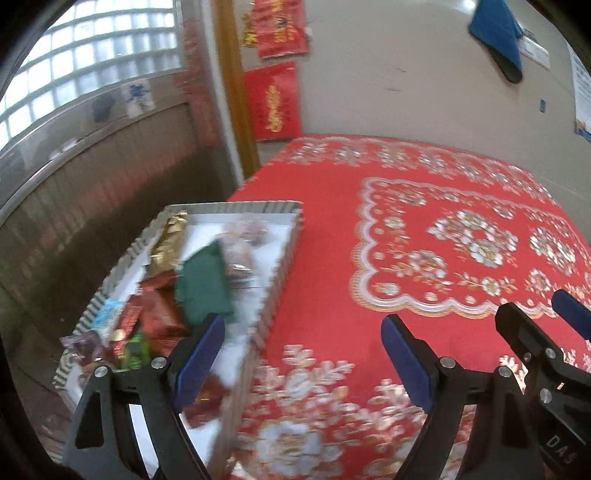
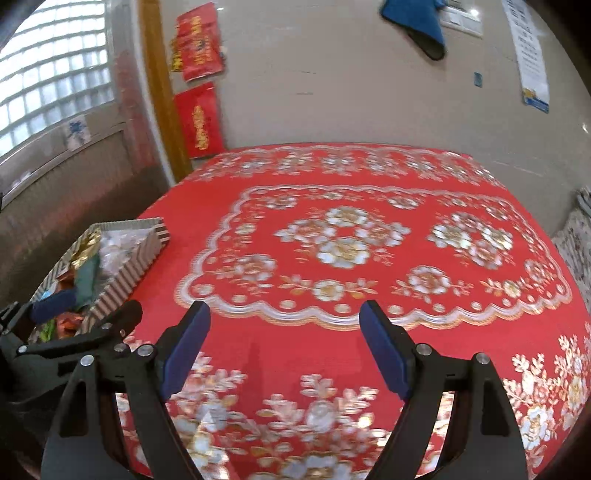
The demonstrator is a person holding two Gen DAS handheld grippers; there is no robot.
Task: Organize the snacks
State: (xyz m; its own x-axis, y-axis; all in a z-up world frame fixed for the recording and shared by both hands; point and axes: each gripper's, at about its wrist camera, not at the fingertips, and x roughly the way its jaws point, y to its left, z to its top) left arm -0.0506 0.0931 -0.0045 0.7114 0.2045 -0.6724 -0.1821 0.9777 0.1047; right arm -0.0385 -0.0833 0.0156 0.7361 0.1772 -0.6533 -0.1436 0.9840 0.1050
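Observation:
A striped cardboard box (image 1: pixel 275 280) sits at the left edge of the table. It holds several snack packs: a gold one (image 1: pixel 168 243), a green one (image 1: pixel 205 286), red ones (image 1: pixel 159 317) and clear-wrapped ones (image 1: pixel 242 236). My left gripper (image 1: pixel 303 354) hangs open over the box's right wall and the cloth, nothing between its blue pads. The right wrist view shows the same box (image 2: pixel 127 262) at far left. My right gripper (image 2: pixel 284 350) stands open above bare cloth, holding nothing. Its fingers (image 1: pixel 528 332) show at the left wrist view's right edge.
A red tablecloth (image 2: pixel 332 236) with white and gold flowers covers the table. Behind it is a beige wall (image 2: pixel 351 92) with red paper decorations (image 2: pixel 199 118) and a blue cloth (image 2: pixel 417 22). A glass-block window (image 1: pixel 92 55) and a railing stand to the left.

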